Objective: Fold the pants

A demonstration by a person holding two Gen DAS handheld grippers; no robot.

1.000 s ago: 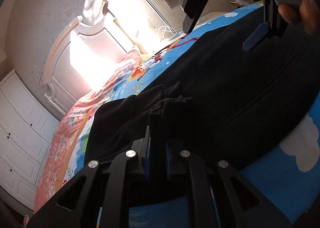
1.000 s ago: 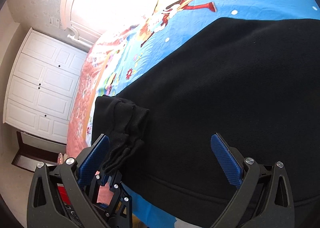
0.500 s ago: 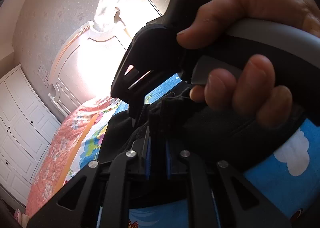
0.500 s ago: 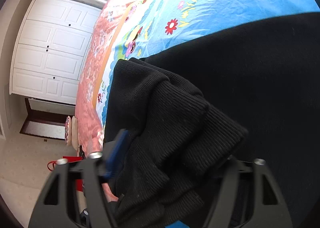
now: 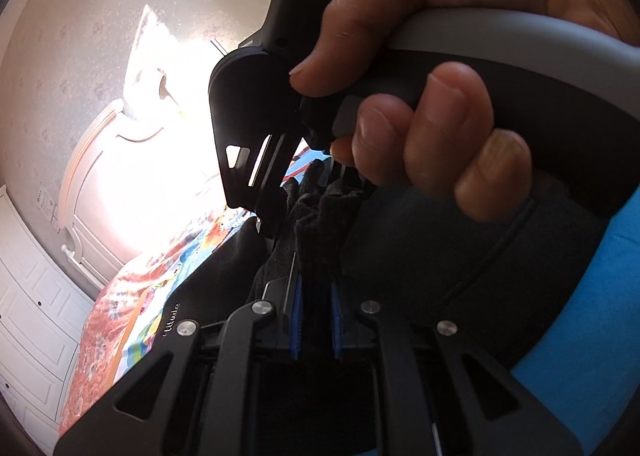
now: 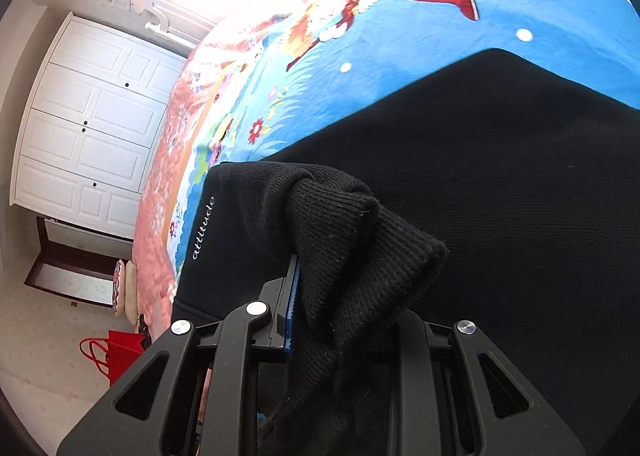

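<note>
Both grippers (image 5: 316, 320) (image 6: 340, 320) — clamped on pants (image 6: 500, 160)

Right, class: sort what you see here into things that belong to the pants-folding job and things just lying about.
Job in hand:
black pants
ribbed cuff
left tongs
right tongs
bed cover

Lying about:
white wardrobe
red bag
white headboard
</note>
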